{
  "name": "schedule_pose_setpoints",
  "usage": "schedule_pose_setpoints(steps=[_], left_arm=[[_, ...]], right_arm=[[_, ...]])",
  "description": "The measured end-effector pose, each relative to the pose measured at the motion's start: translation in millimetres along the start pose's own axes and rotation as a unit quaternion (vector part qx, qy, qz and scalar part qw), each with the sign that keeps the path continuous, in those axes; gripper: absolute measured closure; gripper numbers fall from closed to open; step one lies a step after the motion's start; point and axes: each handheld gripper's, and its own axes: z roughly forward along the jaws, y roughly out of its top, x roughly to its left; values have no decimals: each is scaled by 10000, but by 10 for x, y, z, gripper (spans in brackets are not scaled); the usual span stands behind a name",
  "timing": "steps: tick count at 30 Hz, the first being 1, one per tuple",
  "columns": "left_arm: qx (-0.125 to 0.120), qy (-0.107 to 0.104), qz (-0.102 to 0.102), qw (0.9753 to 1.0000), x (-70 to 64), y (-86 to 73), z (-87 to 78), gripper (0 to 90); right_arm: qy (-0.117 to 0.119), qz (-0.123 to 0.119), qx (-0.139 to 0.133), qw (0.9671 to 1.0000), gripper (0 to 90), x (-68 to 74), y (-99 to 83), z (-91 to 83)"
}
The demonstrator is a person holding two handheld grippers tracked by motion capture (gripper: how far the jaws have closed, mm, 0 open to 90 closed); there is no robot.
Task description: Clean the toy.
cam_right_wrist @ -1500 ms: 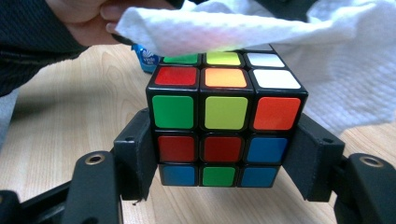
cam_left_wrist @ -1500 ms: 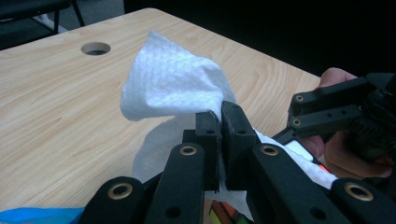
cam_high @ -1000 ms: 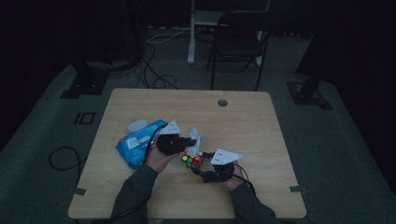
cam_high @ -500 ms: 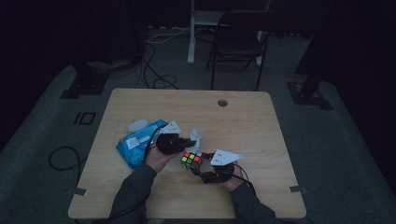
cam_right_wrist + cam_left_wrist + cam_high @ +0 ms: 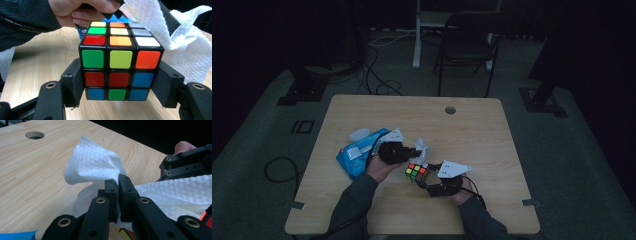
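A scrambled puzzle cube point(image 5: 120, 65) with coloured stickers is clamped between the jaws of my right gripper point(image 5: 120, 85), just above the table; the high view has the cube point(image 5: 416, 171) at the table's front middle, with the right gripper point(image 5: 426, 181) beside it. My left gripper point(image 5: 118, 185) is shut on a white paper tissue point(image 5: 95, 165), which bunches above and drapes to both sides of its jaws. The tissue point(image 5: 175, 37) hangs at the cube's top right corner, touching it. From above, the left gripper point(image 5: 418, 150) and the tissue point(image 5: 422, 148) sit just behind the cube.
A blue wipes packet point(image 5: 357, 154) lies on the wooden table point(image 5: 492, 135) left of the left hand. A round cable hole point(image 5: 450, 110) is near the far edge. A dark chair point(image 5: 467, 45) and cables stand on the floor beyond the table.
The cube in the right gripper has turned slightly, and the left gripper with the tissue has stayed close behind it. Little else has moved.
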Motion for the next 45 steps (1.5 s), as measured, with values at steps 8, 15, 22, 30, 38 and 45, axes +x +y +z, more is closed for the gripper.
schedule_pose_setpoints(steps=[8,15,22,30,38,45], left_arm=[[18,31,48,10000,-1,22,-29,877],[36,3,8,10000,18,8,-1,877],[109,-26,-89,9999,77,-34,29,877],[320,-23,-220,9992,156,-141,119,877],[530,-4,-274,9982,189,-226,207,877],[642,29,-252,9976,202,-253,229,877]], right_arm=[[47,-44,0,10000,344,8,6,-2],[54,-75,-39,9999,344,14,17,-14],[57,-114,-65,9999,344,18,21,-20],[50,-109,-94,9999,344,22,31,-31],[34,-118,-131,9998,344,25,40,-42],[29,-116,-165,9998,344,21,46,-51]])
